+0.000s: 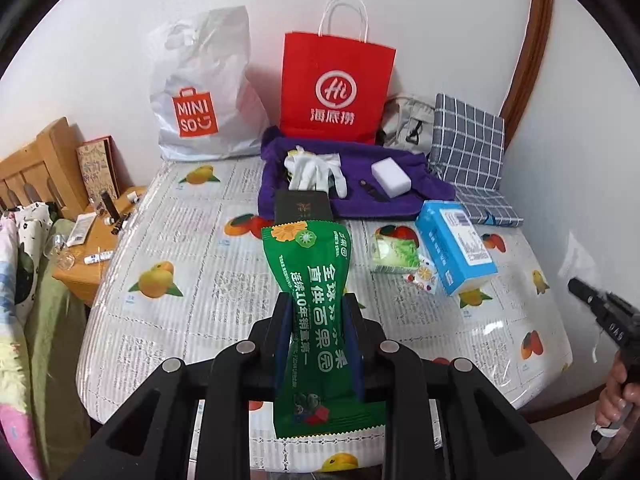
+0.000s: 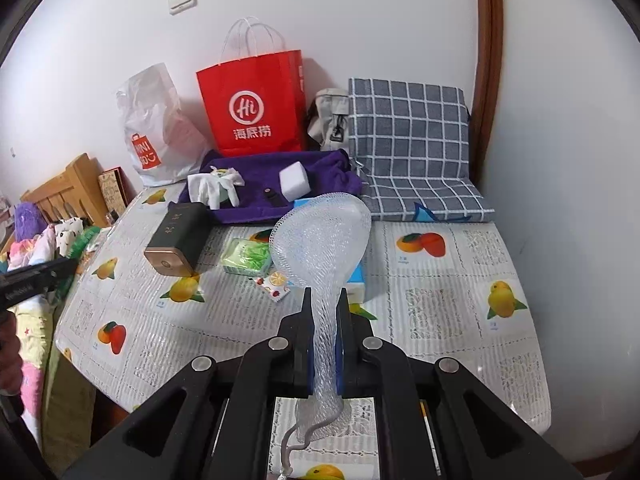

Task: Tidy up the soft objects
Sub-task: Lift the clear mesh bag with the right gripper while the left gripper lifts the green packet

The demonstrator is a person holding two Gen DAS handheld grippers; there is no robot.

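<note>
Both grippers (image 1: 318,306) (image 2: 323,300) are matte black with silver round bolts and blue-padded jaws.

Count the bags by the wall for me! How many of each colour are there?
Red bag: 1
White bag: 1
Grey bag: 1
Total: 3

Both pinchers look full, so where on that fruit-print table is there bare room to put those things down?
Free: the near tablecloth in front of the blue tissue box, and the left stretch between the dark box and the table's edge. Crowded: the purple cloth at the back, with white gloves and sponge.
</note>
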